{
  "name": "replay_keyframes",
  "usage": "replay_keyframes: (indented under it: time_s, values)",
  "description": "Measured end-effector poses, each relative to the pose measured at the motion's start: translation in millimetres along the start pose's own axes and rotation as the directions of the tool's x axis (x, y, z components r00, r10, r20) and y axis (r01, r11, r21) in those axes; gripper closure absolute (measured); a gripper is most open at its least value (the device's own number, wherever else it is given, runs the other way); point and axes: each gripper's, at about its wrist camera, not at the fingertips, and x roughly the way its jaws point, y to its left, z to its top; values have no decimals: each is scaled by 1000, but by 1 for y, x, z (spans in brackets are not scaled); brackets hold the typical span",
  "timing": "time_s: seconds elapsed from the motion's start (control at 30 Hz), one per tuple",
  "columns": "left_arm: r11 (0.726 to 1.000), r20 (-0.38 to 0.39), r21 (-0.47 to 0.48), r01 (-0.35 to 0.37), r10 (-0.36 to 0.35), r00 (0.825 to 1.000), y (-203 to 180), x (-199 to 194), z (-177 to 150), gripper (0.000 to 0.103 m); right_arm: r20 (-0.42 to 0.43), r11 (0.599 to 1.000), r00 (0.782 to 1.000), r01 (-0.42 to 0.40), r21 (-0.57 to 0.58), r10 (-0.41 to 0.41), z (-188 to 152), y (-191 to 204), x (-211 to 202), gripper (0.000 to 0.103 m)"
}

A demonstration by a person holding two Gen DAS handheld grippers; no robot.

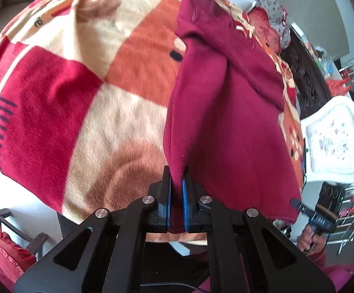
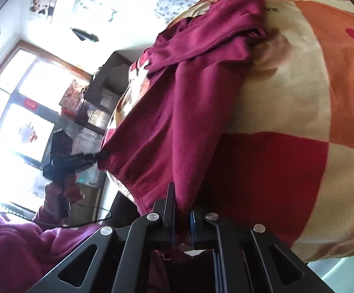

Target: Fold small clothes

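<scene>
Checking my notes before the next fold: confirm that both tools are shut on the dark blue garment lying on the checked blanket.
The colour is wrong. The garment is maroon, not dark blue, as both wrist views show. The rest holds: the left tool and the right tool are each shut on its edge, and it lies on the checked blanket.

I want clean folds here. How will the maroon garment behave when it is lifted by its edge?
Probably floppy: the maroon garment drapes in soft folds from where the left gripper pinches its edge. Likely light, since a pinch by each gripper holds it. Its fleecy surface may cling to the plush blanket rather than slide.
</scene>
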Motion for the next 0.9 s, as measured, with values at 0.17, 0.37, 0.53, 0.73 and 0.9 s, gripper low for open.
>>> replay_keyframes:
  time_s: [0.17, 0.37, 0.53, 0.73, 0.9]
  values:
    - [1000, 19, 0, 6, -6, 1000, -3, -2, 13, 97, -38, 998, 998, -43, 37, 44, 2, -8, 13, 96]
    - [998, 125, 46, 51, -56, 991, -21, -22, 58, 97, 112, 993, 986, -121, -2, 120, 47, 2, -19, 96]
    - [991, 215, 107, 79, -101, 971, -50, -22, 109, 97, 238, 995, 966, -95, -34, 100, 100, 3, -30, 96]
    - [986, 279, 158, 62, -105, 955, -77, -2, 174, 97, 335, 997, 939, -72, -24, 76, 173, -14, -34, 96]
    - [983, 307, 181, 40, -95, 947, -97, 15, 228, 97, 370, 1000, 929, -19, -11, 22, 231, -27, -34, 96]
